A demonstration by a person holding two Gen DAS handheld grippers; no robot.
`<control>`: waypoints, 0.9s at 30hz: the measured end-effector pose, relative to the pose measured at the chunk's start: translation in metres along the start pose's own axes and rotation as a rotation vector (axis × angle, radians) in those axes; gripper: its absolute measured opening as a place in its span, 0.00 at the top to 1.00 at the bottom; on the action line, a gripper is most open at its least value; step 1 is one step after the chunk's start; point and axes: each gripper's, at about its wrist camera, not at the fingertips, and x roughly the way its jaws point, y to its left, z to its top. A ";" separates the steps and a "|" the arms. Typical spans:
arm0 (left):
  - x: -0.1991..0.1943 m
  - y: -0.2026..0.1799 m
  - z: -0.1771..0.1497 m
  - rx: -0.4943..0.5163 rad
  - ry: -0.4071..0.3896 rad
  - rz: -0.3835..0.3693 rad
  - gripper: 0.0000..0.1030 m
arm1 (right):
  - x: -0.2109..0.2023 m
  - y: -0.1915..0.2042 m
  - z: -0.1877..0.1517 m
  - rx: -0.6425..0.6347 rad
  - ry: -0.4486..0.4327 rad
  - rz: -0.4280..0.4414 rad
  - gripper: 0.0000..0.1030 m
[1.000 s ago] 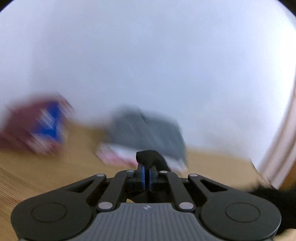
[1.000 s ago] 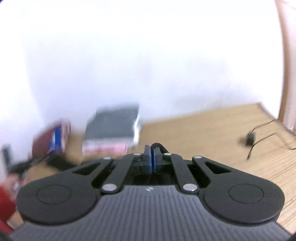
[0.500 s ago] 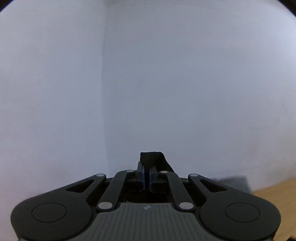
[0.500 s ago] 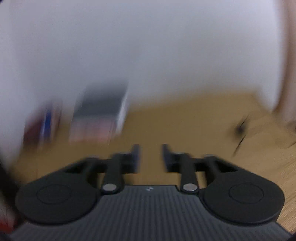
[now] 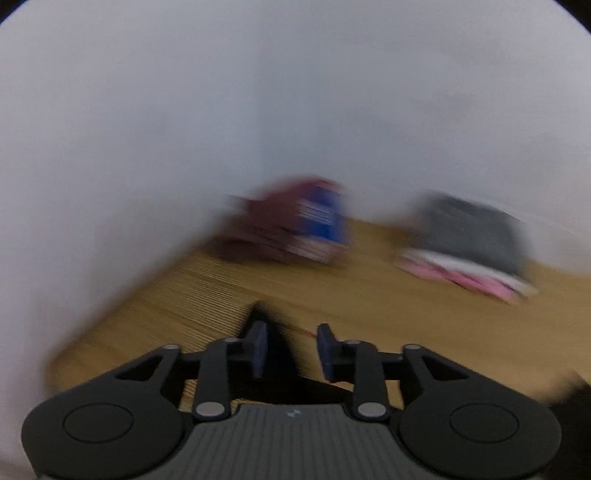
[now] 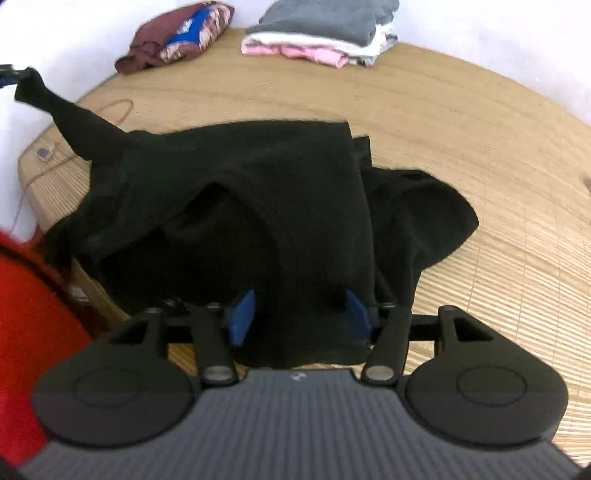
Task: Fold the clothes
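Observation:
A black garment (image 6: 258, 206) lies crumpled on the wooden table (image 6: 461, 122) in the right wrist view, one corner pulled up toward the far left. My right gripper (image 6: 299, 317) is open just above its near edge, with cloth lying between the blue pads (image 6: 242, 314). In the blurred left wrist view, my left gripper (image 5: 290, 349) is open, and a dark piece of the black garment (image 5: 273, 369) shows between and below its fingers.
A maroon and blue folded pile (image 6: 177, 37) and a grey, white and pink folded stack (image 6: 325, 33) sit at the table's far edge by the white wall; both also show in the left wrist view (image 5: 295, 225) (image 5: 469, 243). Something red (image 6: 26, 325) is at near left.
Both grippers have opened; each was shut on black cloth a second ago. The right gripper has tilted down over the garment. The left view has swung from the wall back to the table.

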 end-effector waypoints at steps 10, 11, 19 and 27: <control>0.007 -0.239 -0.153 0.353 0.343 -0.542 0.99 | 0.027 0.005 -0.032 -0.059 0.002 -0.178 0.68; 0.018 -0.250 -0.163 0.365 0.385 -0.538 1.00 | 0.026 0.007 -0.034 -0.051 -0.007 -0.187 0.76; 0.024 -0.270 -0.164 0.354 0.376 -0.518 1.00 | -0.021 0.016 -0.043 0.251 -0.118 -0.181 0.87; -0.030 -0.233 -0.099 0.251 0.256 -0.638 0.98 | -0.074 0.037 -0.037 0.289 -0.243 -0.149 0.87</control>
